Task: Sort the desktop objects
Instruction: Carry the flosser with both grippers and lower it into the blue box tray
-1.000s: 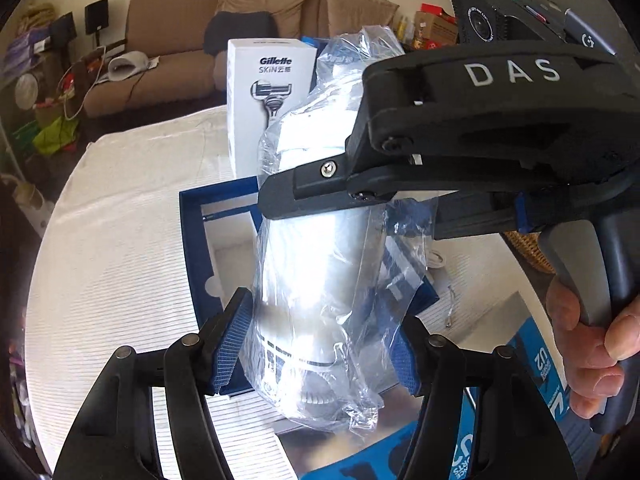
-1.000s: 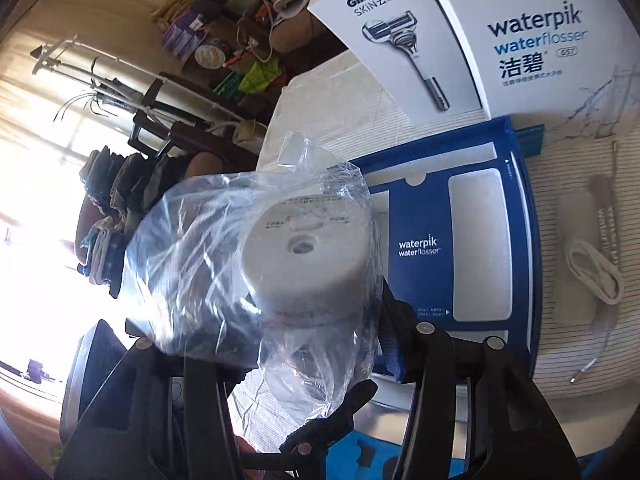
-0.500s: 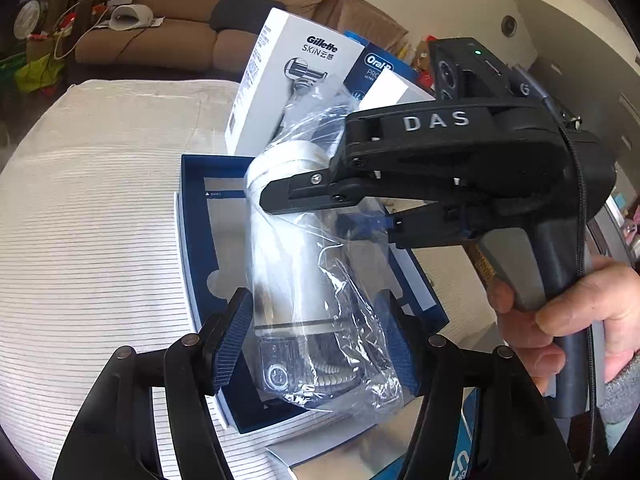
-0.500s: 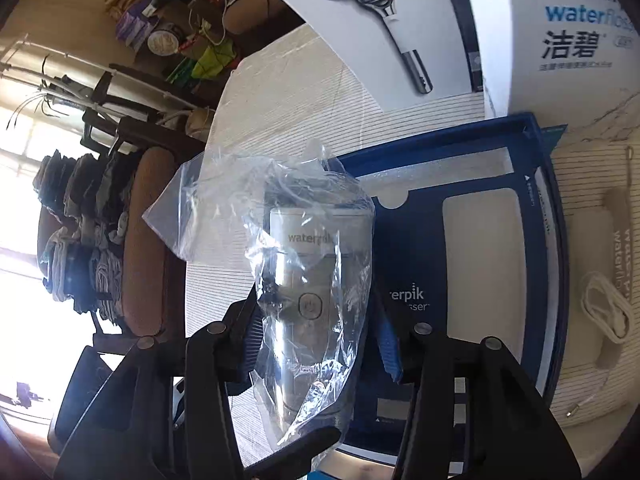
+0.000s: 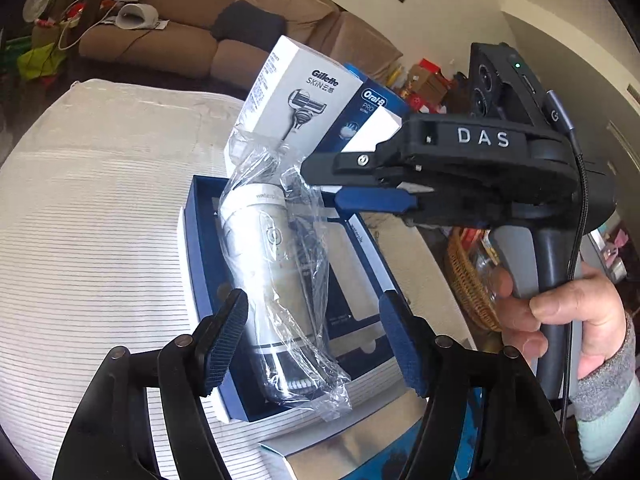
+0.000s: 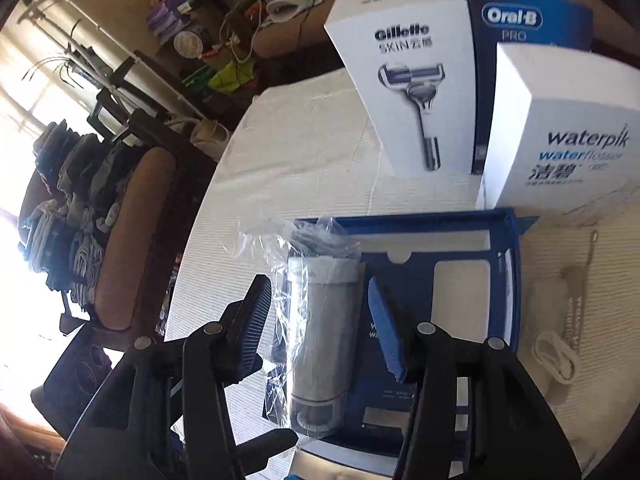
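Observation:
The water flosser (image 5: 276, 280), silver-white and wrapped in a clear plastic bag, leans down into the left side of the blue tray (image 5: 200, 240). My left gripper (image 5: 312, 340) straddles its lower half with jaws opening; the right pad stands clear of it. The right gripper (image 5: 320, 184), held by a hand, hovers by the bag's crumpled top. In the right wrist view the flosser (image 6: 320, 340) shows between that gripper's (image 6: 318, 312) closing jaws, with narrow gaps at both pads. The tray (image 6: 500, 280) lies beneath.
A Gillette box (image 6: 412, 92), an Oral-B box (image 6: 520, 20) and a Waterpik box (image 6: 568, 140) stand behind the tray on the striped cloth (image 5: 100, 220). A white pouch with a cord (image 6: 560, 320) lies right of it. A wicker basket (image 5: 472, 280) sits beyond the table edge.
Both grippers held the bagged flosser up; now it has come down into the tray. The left jaws have widened, and the right gripper has slid off it toward the bag's top.

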`<state>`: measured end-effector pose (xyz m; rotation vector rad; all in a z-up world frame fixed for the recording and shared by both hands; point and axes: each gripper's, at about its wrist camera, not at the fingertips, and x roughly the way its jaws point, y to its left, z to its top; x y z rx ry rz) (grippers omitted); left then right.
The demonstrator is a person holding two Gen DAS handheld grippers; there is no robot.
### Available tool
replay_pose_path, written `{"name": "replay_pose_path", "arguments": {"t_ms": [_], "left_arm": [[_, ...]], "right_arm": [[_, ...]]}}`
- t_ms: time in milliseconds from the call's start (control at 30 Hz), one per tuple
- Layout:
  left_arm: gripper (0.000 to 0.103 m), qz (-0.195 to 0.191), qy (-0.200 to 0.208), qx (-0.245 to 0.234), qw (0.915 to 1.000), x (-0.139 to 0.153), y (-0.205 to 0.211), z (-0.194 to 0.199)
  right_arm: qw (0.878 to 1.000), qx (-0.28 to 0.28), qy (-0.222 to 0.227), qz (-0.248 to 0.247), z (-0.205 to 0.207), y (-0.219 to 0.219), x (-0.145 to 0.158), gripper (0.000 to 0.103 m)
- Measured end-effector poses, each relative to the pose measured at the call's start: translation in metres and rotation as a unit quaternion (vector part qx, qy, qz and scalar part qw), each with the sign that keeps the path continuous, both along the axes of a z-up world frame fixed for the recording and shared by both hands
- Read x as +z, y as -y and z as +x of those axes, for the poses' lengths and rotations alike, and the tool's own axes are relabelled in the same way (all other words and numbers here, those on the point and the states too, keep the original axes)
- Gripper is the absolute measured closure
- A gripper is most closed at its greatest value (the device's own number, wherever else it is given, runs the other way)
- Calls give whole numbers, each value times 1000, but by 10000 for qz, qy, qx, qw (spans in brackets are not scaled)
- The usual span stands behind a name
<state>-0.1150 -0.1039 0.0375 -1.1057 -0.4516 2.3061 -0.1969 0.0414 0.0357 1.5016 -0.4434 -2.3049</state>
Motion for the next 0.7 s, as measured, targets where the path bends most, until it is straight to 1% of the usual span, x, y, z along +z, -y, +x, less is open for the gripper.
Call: {"name": "replay_pose_path", "arguments": {"t_ms": [33,67,200,367,433,567,633,700], "left_arm": [[33,-35,5,-22,10000,0,-2,0],[33,-29,18,-65,10000,0,-5,1],[33,-32,28,-244,9997,0,-14,2],[33,-15,20,-361,9993,1,-21,3],[33,24,54,-377,9993,0,-21,1],[33,185,131,-398,9989,-2,-20,-4],[33,204,156,-389,9989,-5,-19,-5],[33,219,163,-371,9989,-6,-19,-5]], "right_arm": [[10000,56,-43,28,-1,2,3,74],[9999,129,-87,65,-1,5,6,76],[9983,473,-166,286,-8,30,9,77],[9942,802,-90,705,-21,55,-6,77],[9930,831,-109,835,-24,58,-8,77],[9920,843,-108,938,-24,57,-10,77],[9897,868,-108,1129,-24,59,-13,77],[9861,843,-61,1429,-24,59,-19,75]]}}
